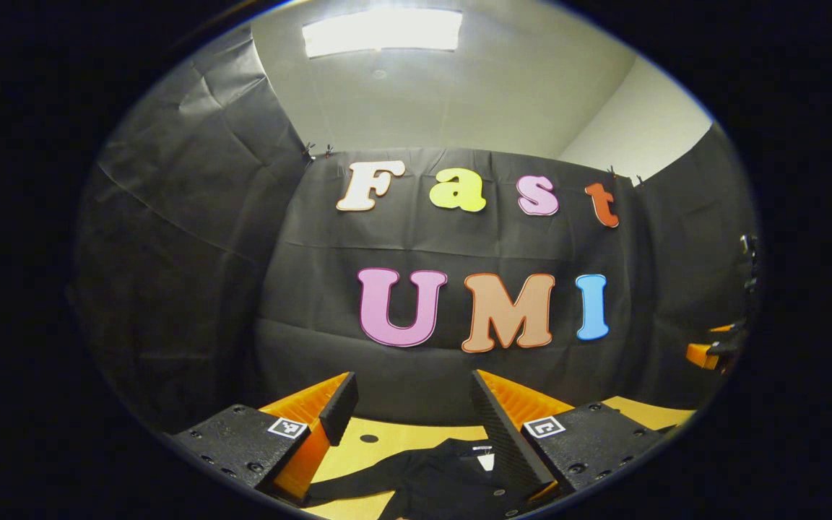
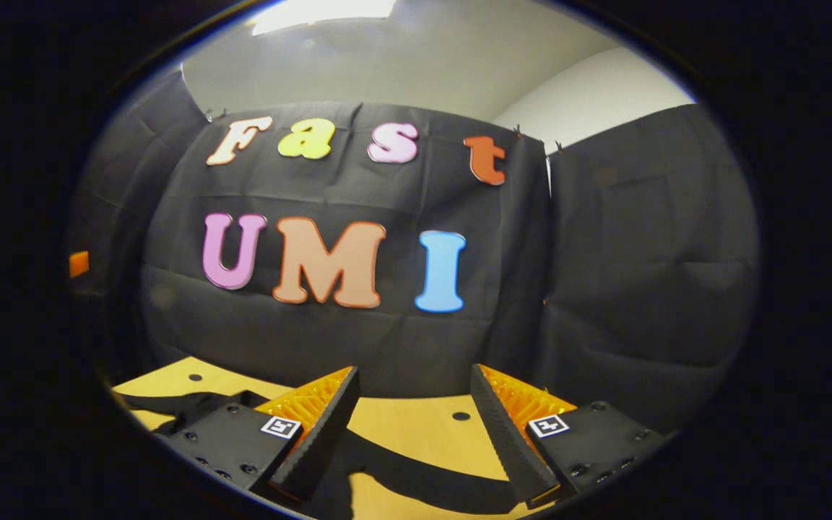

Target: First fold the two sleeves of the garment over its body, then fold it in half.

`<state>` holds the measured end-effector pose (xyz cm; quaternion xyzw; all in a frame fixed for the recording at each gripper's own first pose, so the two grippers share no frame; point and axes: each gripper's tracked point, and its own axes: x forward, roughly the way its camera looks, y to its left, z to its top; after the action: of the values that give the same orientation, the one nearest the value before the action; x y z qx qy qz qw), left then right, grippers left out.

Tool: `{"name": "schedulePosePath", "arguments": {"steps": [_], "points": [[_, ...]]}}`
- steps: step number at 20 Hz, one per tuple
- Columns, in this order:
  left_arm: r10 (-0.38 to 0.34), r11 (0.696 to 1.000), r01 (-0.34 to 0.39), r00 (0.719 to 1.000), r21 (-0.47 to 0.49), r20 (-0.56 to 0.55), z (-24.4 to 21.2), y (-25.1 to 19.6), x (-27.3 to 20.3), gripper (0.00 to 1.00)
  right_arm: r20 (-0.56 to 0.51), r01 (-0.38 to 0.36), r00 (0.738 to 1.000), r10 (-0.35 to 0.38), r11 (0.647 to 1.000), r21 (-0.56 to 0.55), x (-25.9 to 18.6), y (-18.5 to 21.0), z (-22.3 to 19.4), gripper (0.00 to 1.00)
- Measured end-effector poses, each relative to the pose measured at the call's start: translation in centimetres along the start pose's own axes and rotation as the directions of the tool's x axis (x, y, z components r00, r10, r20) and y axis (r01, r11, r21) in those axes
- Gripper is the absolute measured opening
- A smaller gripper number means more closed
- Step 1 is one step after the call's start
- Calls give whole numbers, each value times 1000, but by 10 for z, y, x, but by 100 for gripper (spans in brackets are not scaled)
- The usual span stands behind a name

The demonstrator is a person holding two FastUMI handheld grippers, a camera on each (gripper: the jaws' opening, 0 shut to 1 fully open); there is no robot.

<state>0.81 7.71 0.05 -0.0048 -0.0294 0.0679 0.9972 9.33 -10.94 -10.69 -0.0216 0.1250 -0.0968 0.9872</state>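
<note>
Black fabric, the garment [image 1: 430, 480], lies flat on the yellow surface [image 1: 394, 437] at lower centre of the left gripper view, under my left gripper [image 1: 412, 419], whose fingers are spread and empty. My right gripper [image 2: 412, 426], likewise spread, hangs over a dark sleeve [image 2: 416, 480] at bottom centre. Risk, as I judge it: black on shadow hides edges, so I may pinch two layers or miss the cuff.

black garment [image 1: 430, 480] on yellow-tan table [image 2: 416, 426]; orange claw [image 1: 414, 415] fingers [image 1: 336, 406] with ribbed black pads.
</note>
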Motion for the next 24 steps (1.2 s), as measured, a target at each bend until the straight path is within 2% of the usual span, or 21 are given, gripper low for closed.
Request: {"name": "schedulePosePath", "arguments": {"steps": [4,8,10,15,18,22,24], "points": [[1,1000,-2,1000,23,15,5,-24,15,92,-151,36,988,-37,999,-10,40,-45,-74,98],[10,999,-9,1000,39,-12,-6,-42,24,92,-304,47,951,-48,999,-10,68,-69,-150,98],[18,998,-17,1000,56,-18,-7,-49,27,92,-390,48,919,-57,998,-33,78,-77,-193,99],[36,995,-32,999,96,-41,-15,-62,31,92,-584,87,808,-74,996,-7,87,-104,-276,100],[44,995,-38,997,95,-63,-25,-69,34,93,-647,81,759,-71,997,-15,88,-109,-304,99],[47,994,-39,996,100,-79,-30,-83,40,92,-707,70,704,-61,997,-17,97,-108,-313,99],[44,993,-36,997,114,-67,-26,-91,41,92,-742,64,668,-63,998,-27,100,-106,-319,100]]}}
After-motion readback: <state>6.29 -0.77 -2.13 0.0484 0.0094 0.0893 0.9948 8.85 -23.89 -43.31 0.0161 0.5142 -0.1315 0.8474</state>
